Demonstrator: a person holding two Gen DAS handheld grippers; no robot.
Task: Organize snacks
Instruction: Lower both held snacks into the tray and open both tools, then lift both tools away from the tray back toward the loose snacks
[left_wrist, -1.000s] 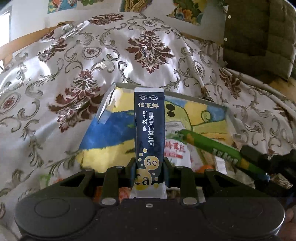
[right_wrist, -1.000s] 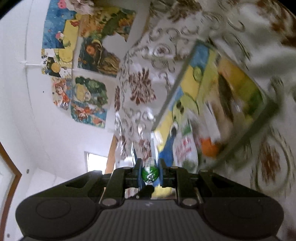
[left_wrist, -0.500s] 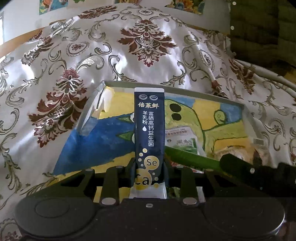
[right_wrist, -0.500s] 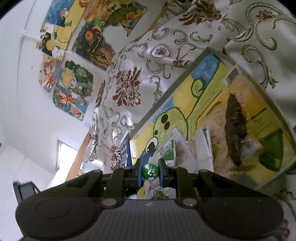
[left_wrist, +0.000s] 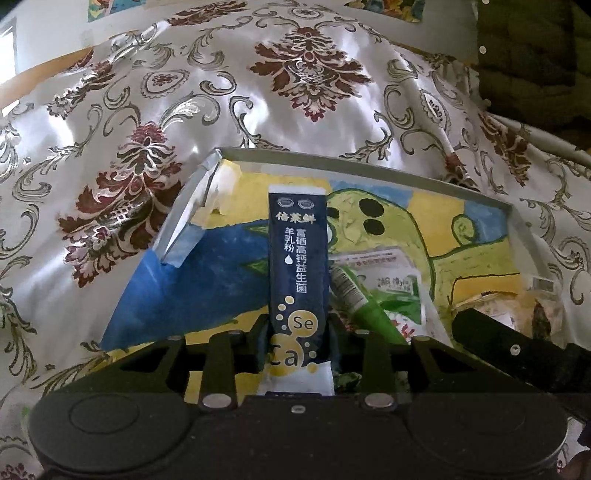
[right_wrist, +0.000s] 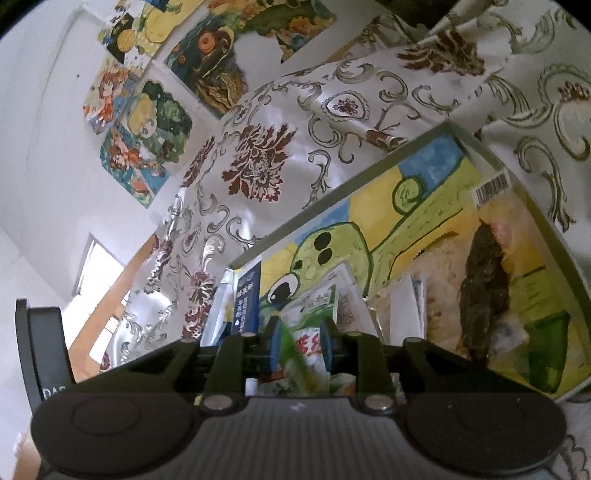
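Opening over the painted tray (left_wrist: 369, 162), the left gripper (left_wrist: 297, 345) still pinches a navy sachet (left_wrist: 297, 258); the right gripper (right_wrist: 300, 349) opens, green stick (left_wrist: 364, 301) released.

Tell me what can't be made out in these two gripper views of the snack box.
- Left wrist view: the bottom of the navy sachet is hidden behind the gripper body; whether the pads still press it is unclear as the jaws open.
- Right wrist view: the green stick between the opening jaws is motion-blurred; its label is unreadable.
- Both views: the painted box has its near edge blocked by the grippers.
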